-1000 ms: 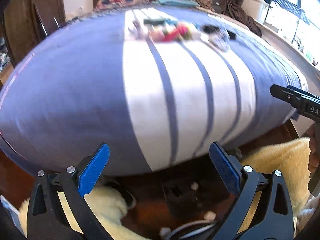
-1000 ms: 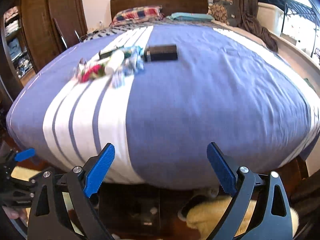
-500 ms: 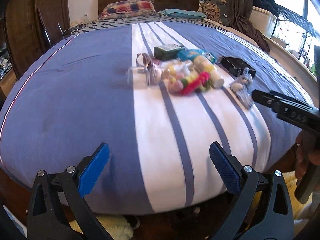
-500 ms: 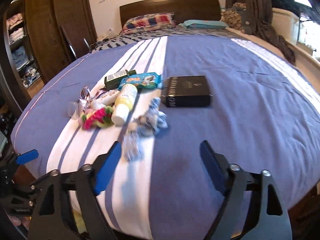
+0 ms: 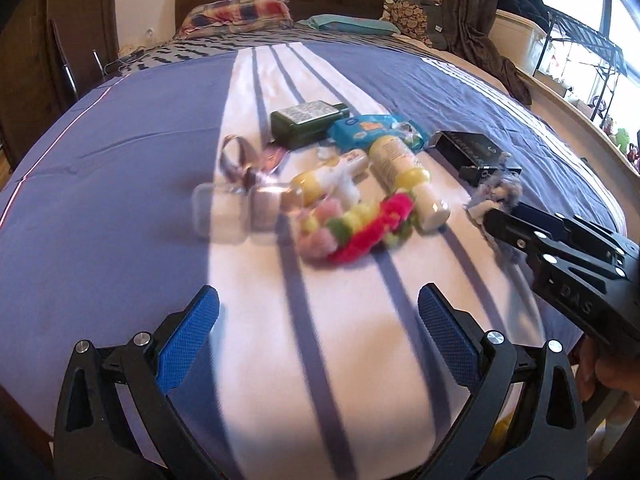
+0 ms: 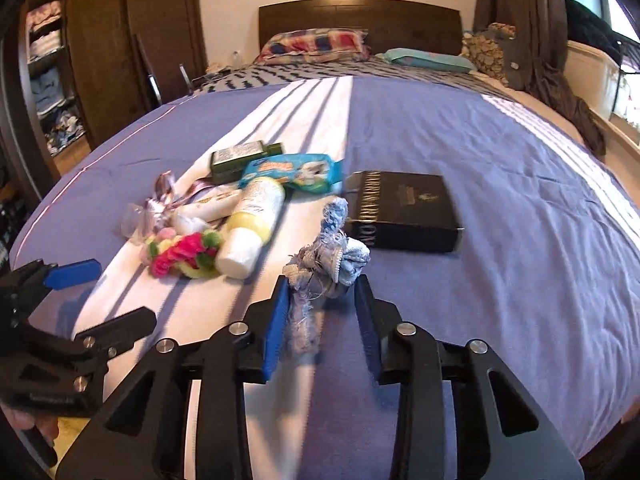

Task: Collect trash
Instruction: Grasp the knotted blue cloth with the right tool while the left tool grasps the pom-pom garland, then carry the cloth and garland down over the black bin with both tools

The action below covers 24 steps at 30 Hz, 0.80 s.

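Observation:
A pile of small items lies on the striped bedcover: a green bottle (image 5: 308, 120), a blue wipes pack (image 5: 372, 130), a yellow-and-white tube (image 5: 404, 168), a pom-pom garland (image 5: 360, 228), clear plastic pieces (image 5: 224, 212) and a ribbon (image 5: 236, 156). My right gripper (image 6: 322, 288) is shut on a frayed blue-white cloth scrap (image 6: 328, 256), just in front of a black box (image 6: 404, 208). In the left wrist view the same scrap (image 5: 498, 192) sticks up from the right gripper (image 5: 506, 214). My left gripper (image 5: 318, 304) is open over the white stripe, short of the pile, with nothing between its fingers.
The bed (image 5: 100, 140) fills both views, with a dark headboard (image 6: 360, 16) and pillows (image 6: 316, 42) at the far end. A wooden wardrobe (image 6: 100, 60) stands on the left. Draped clothes (image 6: 560, 92) and a window ledge run along the right side.
Both grippers have moved from the bed's foot in over the cover towards the pile. The right gripper's jaws have gone from wide open to shut on the frayed scrap.

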Motion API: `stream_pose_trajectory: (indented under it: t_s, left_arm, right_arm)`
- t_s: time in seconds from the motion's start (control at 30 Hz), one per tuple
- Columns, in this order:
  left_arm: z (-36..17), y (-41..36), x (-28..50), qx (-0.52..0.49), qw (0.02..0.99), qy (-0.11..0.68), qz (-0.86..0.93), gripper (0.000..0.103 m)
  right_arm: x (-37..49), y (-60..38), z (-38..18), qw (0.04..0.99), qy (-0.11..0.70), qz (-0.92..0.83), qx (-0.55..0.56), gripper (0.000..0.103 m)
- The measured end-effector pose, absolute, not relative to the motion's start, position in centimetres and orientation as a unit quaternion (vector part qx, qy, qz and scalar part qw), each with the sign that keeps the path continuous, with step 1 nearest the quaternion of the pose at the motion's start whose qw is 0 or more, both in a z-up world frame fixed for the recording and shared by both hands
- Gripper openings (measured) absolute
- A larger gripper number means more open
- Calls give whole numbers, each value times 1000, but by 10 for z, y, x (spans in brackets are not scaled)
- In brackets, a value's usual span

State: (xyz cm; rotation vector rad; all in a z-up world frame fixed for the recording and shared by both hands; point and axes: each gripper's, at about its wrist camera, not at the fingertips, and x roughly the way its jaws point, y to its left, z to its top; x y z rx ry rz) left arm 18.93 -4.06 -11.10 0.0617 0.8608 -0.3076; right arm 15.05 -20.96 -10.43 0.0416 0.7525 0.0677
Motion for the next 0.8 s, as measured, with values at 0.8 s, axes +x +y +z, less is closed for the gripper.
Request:
stream_pose_trajectory:
  t_s: [0.8]
  left_arm:
    - [-115, -75, 224, 34, 899, 413, -140, 65]
  right_arm:
    - [116, -242, -96, 931, 355, 48, 65, 34]
